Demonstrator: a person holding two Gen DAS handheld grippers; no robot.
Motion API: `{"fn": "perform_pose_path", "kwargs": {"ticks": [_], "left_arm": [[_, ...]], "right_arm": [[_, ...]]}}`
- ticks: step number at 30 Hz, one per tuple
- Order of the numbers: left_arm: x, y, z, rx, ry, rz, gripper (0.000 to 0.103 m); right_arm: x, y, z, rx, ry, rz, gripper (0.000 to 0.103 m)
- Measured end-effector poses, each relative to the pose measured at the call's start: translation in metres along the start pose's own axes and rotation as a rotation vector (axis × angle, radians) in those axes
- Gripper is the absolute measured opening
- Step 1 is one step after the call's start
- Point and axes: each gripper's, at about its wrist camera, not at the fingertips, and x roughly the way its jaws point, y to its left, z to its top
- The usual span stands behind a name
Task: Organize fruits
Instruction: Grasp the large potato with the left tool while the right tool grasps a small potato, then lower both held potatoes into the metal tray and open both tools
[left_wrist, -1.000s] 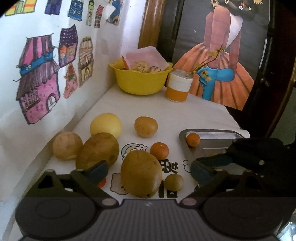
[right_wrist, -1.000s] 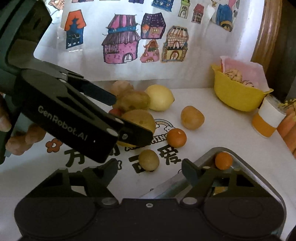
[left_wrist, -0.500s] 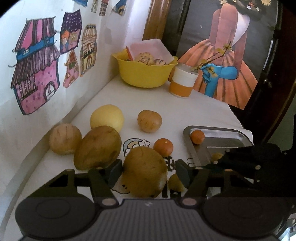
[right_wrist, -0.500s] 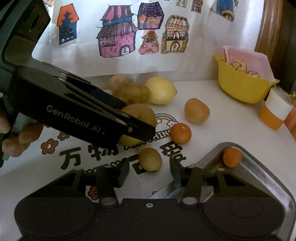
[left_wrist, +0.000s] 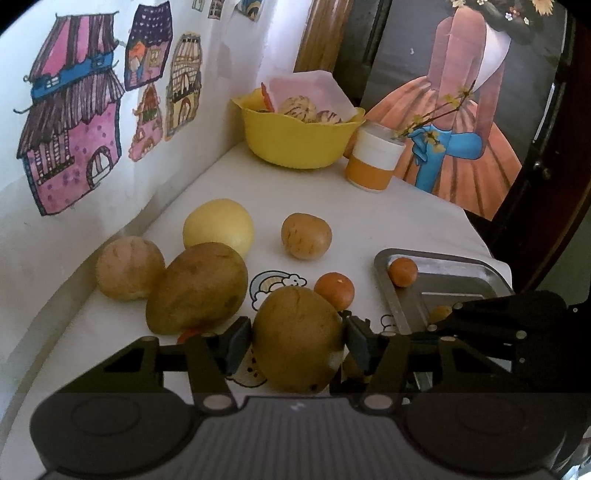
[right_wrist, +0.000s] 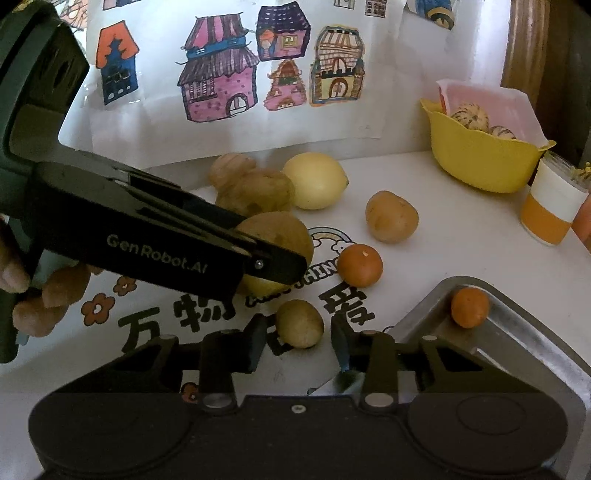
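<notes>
Right now the left gripper (left_wrist: 297, 341) has its jaws pressed against both flanks of a large brown fruit (left_wrist: 297, 338), which sits on the white printed tablecloth (left_wrist: 369, 214); the right wrist view shows the same black fingers (right_wrist: 273, 264) laid along that fruit's side. Just behind the left finger lies a second big brown fruit (left_wrist: 197, 288), with a scrap of something orange-red peeking out beneath it. Touching that one on its far side are a pale tan round fruit (left_wrist: 129, 267) and a yellow lemon-like fruit (left_wrist: 218, 229). Just beyond the clamped fruit sits a small orange (left_wrist: 334, 290), and further out a small brown oval fruit (left_wrist: 306, 235) lies alone.

The right gripper (right_wrist: 297, 345) has its jaws apart, with a small brownish-green round fruit (right_wrist: 299, 323) on the cloth between and just ahead of the fingertips; neither finger clearly touches it. Beside the right finger is a metal tray (right_wrist: 517, 332), holding another small orange (right_wrist: 470, 307) in its far corner.

Well beyond both grippers, against the wall with its house drawings (right_wrist: 221, 81), stand a yellow bowl (left_wrist: 295, 144) holding striped round items and a pink sheet, and just beside it an orange-and-white cup (left_wrist: 373, 160). A person's hand (right_wrist: 40, 295) grips the left tool's handle.
</notes>
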Motion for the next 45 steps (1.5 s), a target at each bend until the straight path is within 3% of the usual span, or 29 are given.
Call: {"fn": "perform_pose_path", "kwargs": {"ticks": [6, 20, 28, 34, 39, 45], "left_arm": [[0.013, 0.006, 0.0, -0.042, 0.038, -0.008, 0.061], [-0.008, -0.002, -0.001, -0.064, 0.015, 0.016, 0.06], [-0.034, -0.038, -0.001, -0.028, -0.031, -0.031, 0.06], [-0.032, -0.07, -0.007, -0.021, -0.027, -0.098, 0.06], [-0.017, -0.094, -0.014, -0.004, -0.001, -0.137, 0.06], [-0.002, -0.117, -0.023, 0.026, 0.03, -0.151, 0.06]], "right_arm": [[0.0, -0.002, 0.0, 0.026, -0.002, 0.011, 0.03], [-0.032, -0.002, -0.01, 0.07, -0.078, -0.011, 0.03], [-0.085, -0.014, -0.032, 0.143, -0.146, -0.073, 0.03], [-0.123, -0.023, -0.057, 0.189, -0.162, -0.174, 0.03], [-0.136, -0.034, -0.08, 0.225, -0.154, -0.241, 0.03], [-0.13, -0.05, -0.099, 0.265, -0.148, -0.25, 0.03]]}}
